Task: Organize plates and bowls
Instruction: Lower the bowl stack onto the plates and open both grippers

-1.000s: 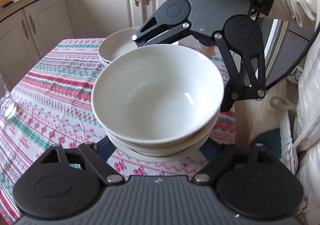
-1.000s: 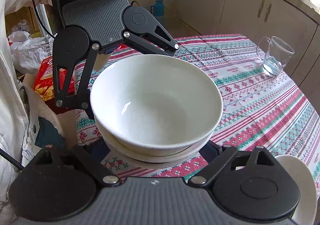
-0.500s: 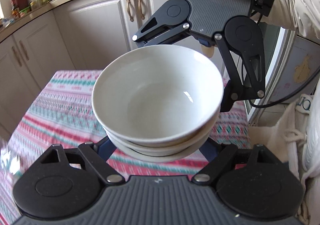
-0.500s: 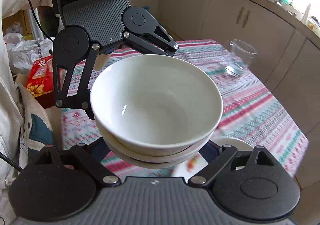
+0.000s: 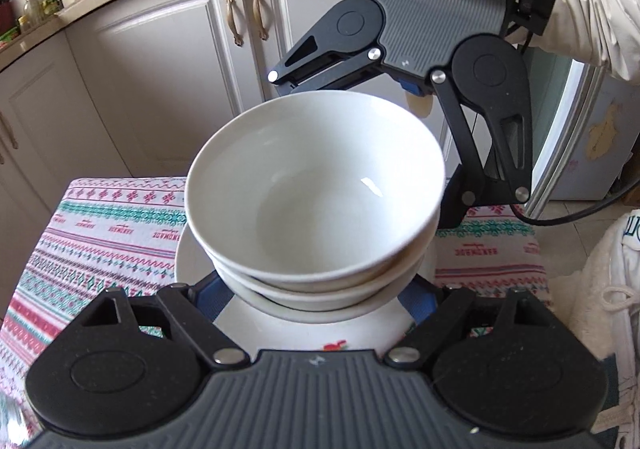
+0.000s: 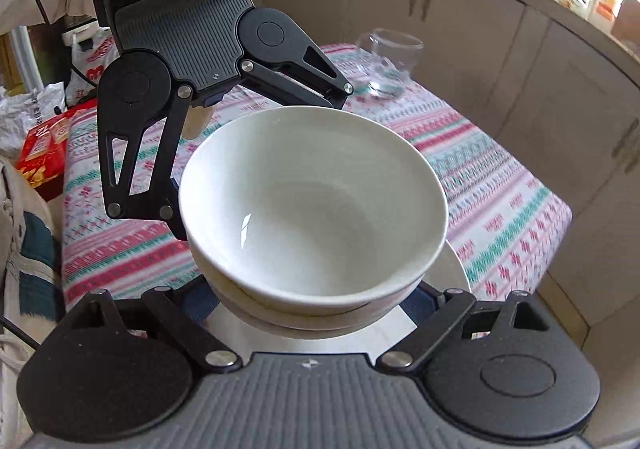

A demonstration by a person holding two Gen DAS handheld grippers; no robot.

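Here, the left gripper point(image 5: 316, 289) is spread wide, its blue-padded fingers point(image 5: 210, 299) set against either side of the lower part of a stack of glossy white ceramic bowls point(image 5: 320, 201), so the stack sits held between them, just ahead of the gripper's ribbed grey body. Directly under the stack and the fingers lies a flat white plate point(image 5: 192, 265) on the table's striped pink, teal and white patterned cloth point(image 5: 100, 233). Across the stack from the left gripper, the right gripper point(image 5: 416, 89) reaches in from the far side; its linkage arms flare wide around the rim, and its fingertips are hidden behind the bowls.

From the right wrist view, the right gripper point(image 6: 316, 301) is likewise opened wide, with the stack of bowls point(image 6: 316, 209) seated between its fingers and the plate point(image 6: 456, 269) below. Beyond the stack, to the right gripper's far right, a clear glass mug point(image 6: 386, 65) stands on the cloth point(image 6: 500, 201), well apart from the bowls.
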